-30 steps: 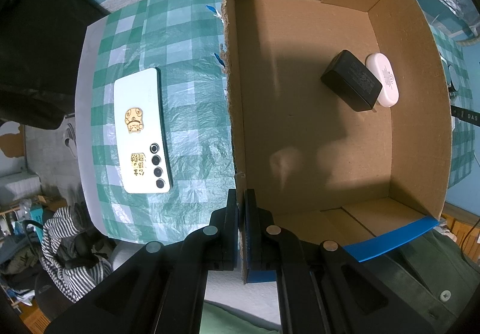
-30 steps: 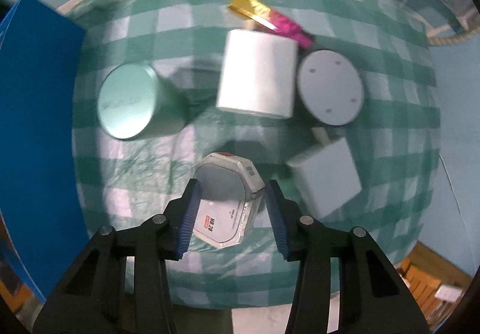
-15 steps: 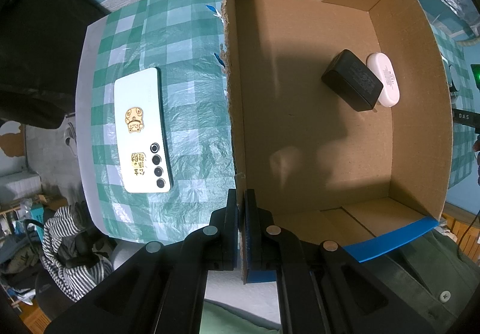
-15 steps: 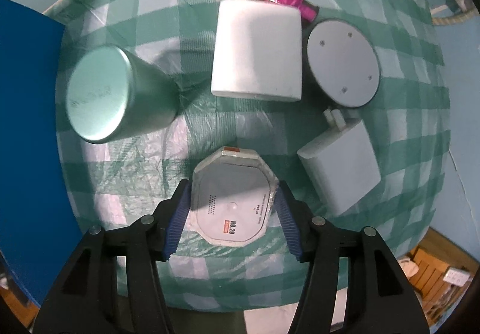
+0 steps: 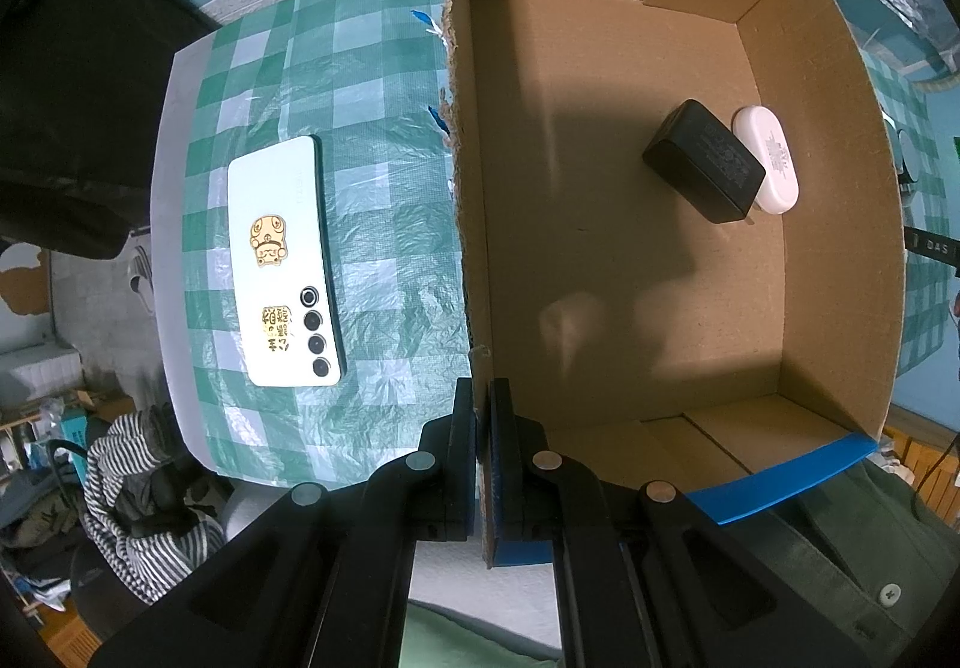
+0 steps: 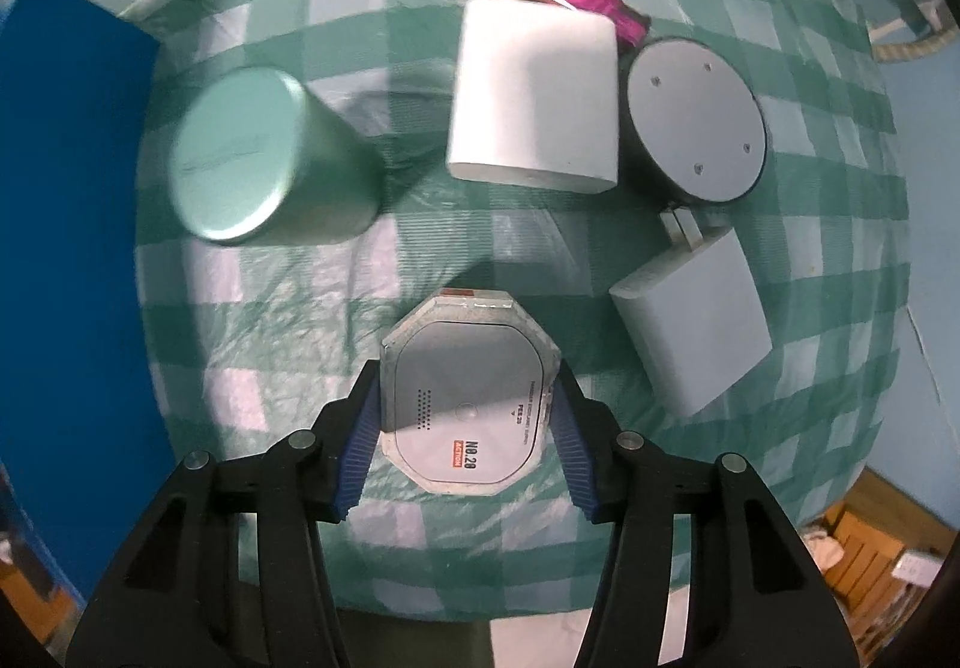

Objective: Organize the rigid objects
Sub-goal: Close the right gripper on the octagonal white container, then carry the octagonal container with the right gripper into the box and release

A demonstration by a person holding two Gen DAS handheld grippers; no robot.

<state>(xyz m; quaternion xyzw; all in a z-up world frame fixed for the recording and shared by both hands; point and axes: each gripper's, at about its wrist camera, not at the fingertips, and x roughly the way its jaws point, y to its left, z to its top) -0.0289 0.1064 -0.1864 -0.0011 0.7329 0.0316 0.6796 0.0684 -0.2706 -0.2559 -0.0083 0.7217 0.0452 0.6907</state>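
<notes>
Brown cardboard was pinched tight in the left gripper, whose two black fingers squeezed the near side wall of the open box from both sides, while a black charger and a small white case lay touching inside the box and a white phone lay on the checked cloth beside it. Blue pads of the right gripper were partway apart and closing, one on each side of the flat grey eight-sided box on the cloth, right against its edges, though I could not tell if they pressed it yet.
</notes>
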